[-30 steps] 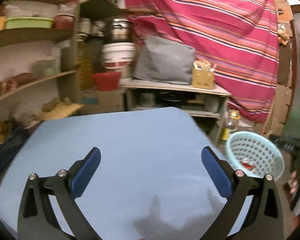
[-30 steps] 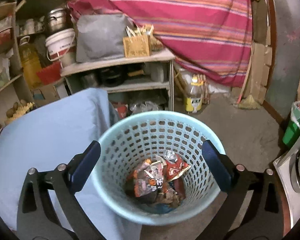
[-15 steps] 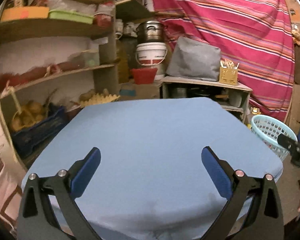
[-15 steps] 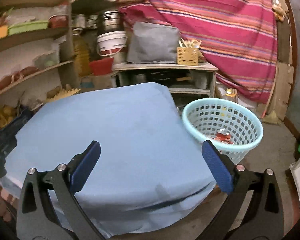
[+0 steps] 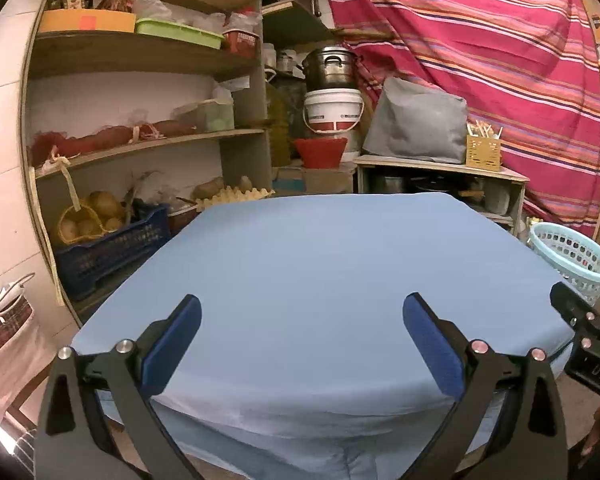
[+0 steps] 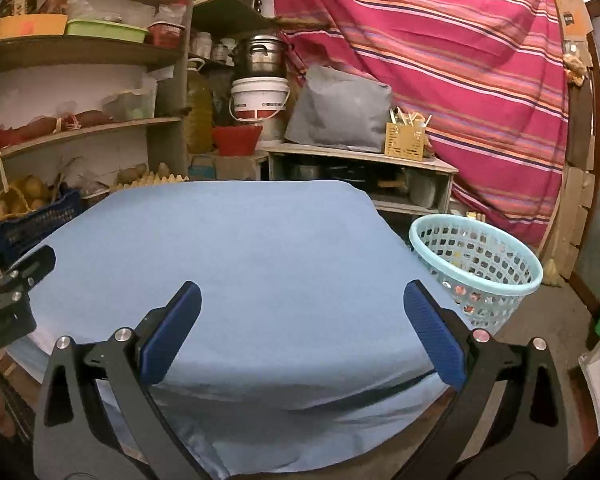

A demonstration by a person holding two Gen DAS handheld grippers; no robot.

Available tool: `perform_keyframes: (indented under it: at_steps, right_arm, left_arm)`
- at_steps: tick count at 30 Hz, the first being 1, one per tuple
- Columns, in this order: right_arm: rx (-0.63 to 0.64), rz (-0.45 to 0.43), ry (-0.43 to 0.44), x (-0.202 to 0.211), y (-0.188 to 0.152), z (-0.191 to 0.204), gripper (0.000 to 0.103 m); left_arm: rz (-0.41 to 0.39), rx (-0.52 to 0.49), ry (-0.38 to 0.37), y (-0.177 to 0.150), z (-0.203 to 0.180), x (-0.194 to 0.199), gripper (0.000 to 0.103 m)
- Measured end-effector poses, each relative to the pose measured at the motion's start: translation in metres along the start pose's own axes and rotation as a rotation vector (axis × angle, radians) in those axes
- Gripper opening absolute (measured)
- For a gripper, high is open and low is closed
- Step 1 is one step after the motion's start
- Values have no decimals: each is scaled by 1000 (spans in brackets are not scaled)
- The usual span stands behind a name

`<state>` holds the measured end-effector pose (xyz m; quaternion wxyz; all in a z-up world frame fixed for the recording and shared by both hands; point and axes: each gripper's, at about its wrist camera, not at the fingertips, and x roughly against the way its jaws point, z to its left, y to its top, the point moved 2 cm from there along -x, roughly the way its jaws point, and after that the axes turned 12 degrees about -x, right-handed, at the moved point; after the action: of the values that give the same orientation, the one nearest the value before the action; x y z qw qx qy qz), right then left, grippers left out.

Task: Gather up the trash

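Both claws hang released and empty over the near edge of the worktop, which is draped in blue cloth and shows no litter on it; the left claw and the right claw each have their blue pads spread wide. The trash, crumpled snack wrappers, lies in the pale blue basket on the floor just beside the worktop's right corner. The collecting looks finished, so the sound move is to keep the claws level and clear of the cloth while scanning for any missed scrap. A second ago the right claw stood directly over the basket's mouth; both views have since pulled back to take in the whole worktop
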<state>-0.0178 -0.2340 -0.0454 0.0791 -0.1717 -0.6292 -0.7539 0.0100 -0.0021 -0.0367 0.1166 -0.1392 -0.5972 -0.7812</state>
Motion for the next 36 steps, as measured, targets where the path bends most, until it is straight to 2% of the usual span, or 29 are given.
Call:
perform_keyframes:
  at_steps: [36]
  right_arm:
    - [-9,-34,4,1,8,6,99]
  left_arm:
    - [18,14,-20,-3,3,-10,98]
